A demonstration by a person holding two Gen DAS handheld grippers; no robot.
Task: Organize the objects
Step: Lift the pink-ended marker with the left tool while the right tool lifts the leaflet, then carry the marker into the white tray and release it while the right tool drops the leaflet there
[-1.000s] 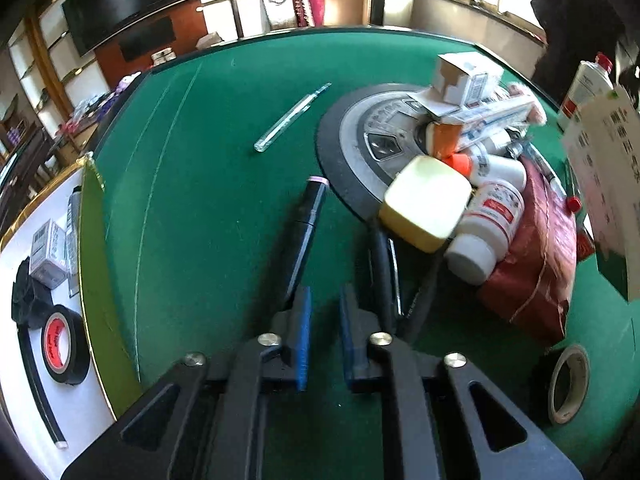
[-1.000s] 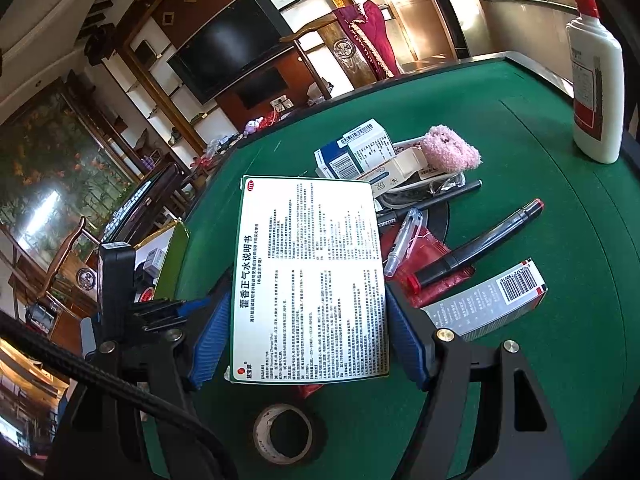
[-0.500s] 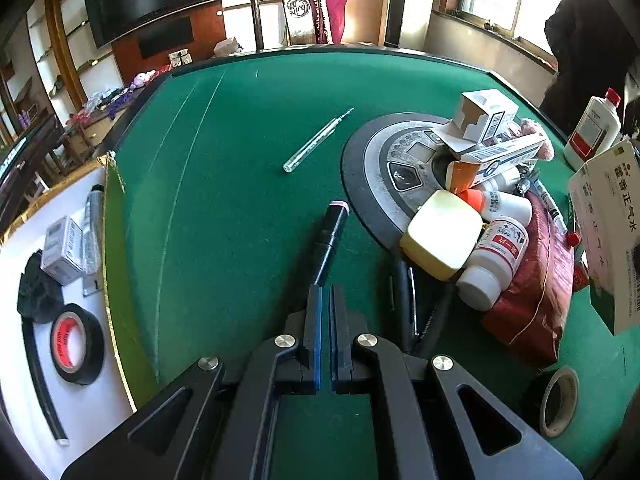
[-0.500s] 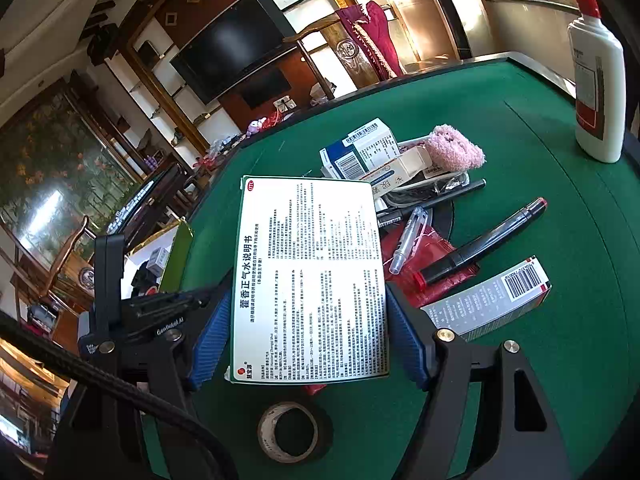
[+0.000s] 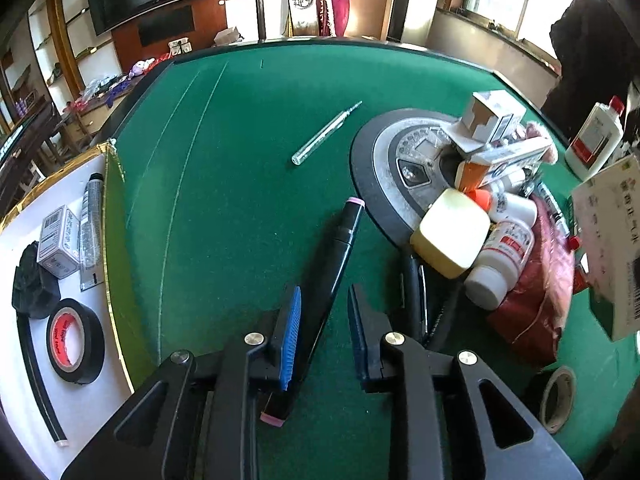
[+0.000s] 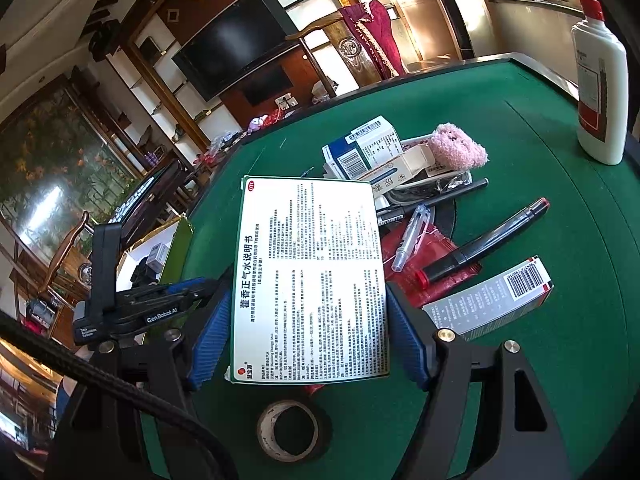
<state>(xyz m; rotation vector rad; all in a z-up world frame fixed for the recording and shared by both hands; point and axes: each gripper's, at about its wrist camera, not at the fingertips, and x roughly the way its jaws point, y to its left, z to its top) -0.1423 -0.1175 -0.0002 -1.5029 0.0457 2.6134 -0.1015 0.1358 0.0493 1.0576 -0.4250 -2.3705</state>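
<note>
The left gripper (image 5: 322, 312) hangs low over the green table (image 5: 240, 140), jaws parted with nothing clamped. The black marker (image 5: 326, 292) lies on the felt between them, hugging the blue-padded finger; its long axis runs along the fingers, one pink end beneath the gripper body, the other pointing ahead toward the cluttered round disc (image 5: 384, 152). The right gripper (image 6: 308, 324), farther off, is clamped on a white medicine box (image 6: 310, 276).

We have open green felt (image 5: 240, 184) across the upper left and centre of the left wrist view, broken only by a thin clear tube (image 5: 326, 133). At right, a heap of boxes and bottles (image 5: 484, 200) blocks passage (it spills off the round black disc (image 5: 370, 184)), and a tape roll (image 5: 557, 398) sits lower right.
</note>
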